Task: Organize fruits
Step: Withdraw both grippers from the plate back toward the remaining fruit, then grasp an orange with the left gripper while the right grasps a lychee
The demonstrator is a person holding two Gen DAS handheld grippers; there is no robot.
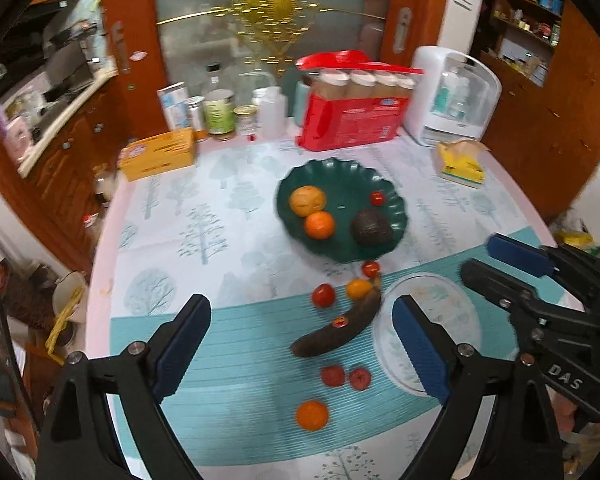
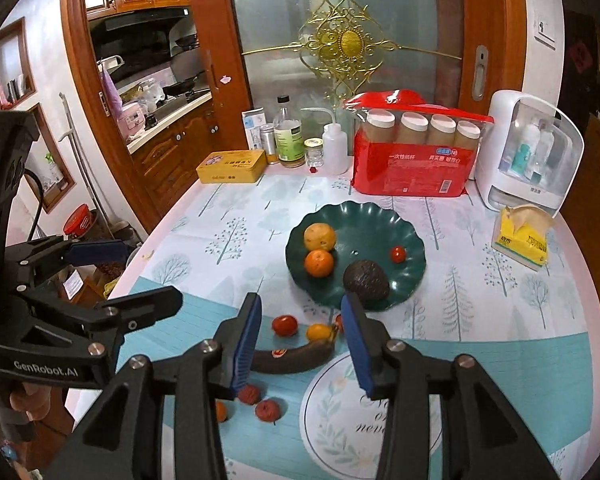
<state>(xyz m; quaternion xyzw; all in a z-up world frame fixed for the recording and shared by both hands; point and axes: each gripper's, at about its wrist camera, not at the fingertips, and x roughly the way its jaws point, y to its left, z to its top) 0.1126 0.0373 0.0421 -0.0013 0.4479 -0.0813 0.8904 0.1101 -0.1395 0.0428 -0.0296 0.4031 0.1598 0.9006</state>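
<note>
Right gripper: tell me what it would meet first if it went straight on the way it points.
Probably the dark overripe banana on the table, lying between the open right gripper fingers' line; depth is uncertain.

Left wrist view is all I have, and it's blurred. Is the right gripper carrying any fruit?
Observer: No. The right wrist view shows the right gripper open, with nothing held between its fingers.
Operator: And the pale round thing beside the banana, what is it?
Observer: A clear round plate printed with a leaf wreath and some lettering. No fruit lies on it.
</note>
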